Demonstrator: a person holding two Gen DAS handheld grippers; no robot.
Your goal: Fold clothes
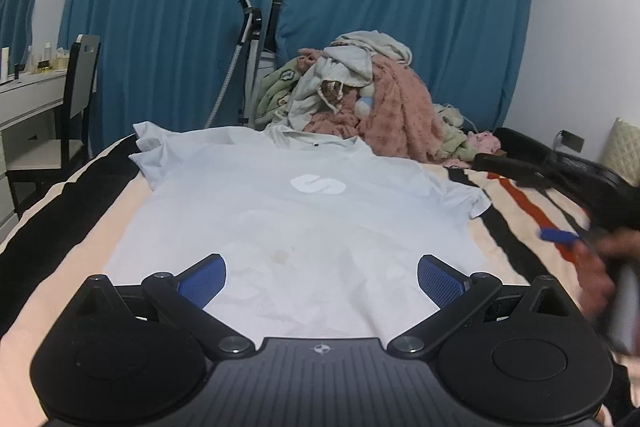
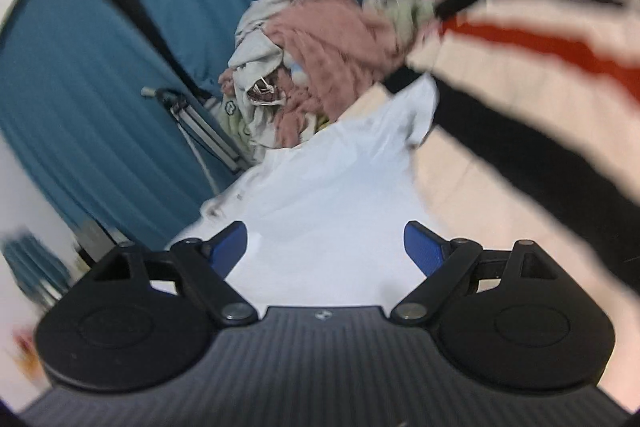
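Observation:
A pale blue-white T-shirt (image 1: 296, 211) with a white S logo lies spread flat on the bed, collar at the far end. My left gripper (image 1: 322, 277) is open and empty, above the shirt's near hem. My right gripper (image 2: 325, 247) is open and empty, tilted, over the shirt (image 2: 332, 179) near its right side. It also shows blurred at the right edge of the left wrist view (image 1: 560, 235), with the hand that holds it.
A pile of pink, green and cream clothes (image 1: 360, 95) sits at the far end of the bed. The striped bedspread (image 1: 532, 211) lies under the shirt. A dark bag (image 1: 560, 167) lies at right. A chair (image 1: 76, 99) and a dresser (image 1: 28, 95) stand left.

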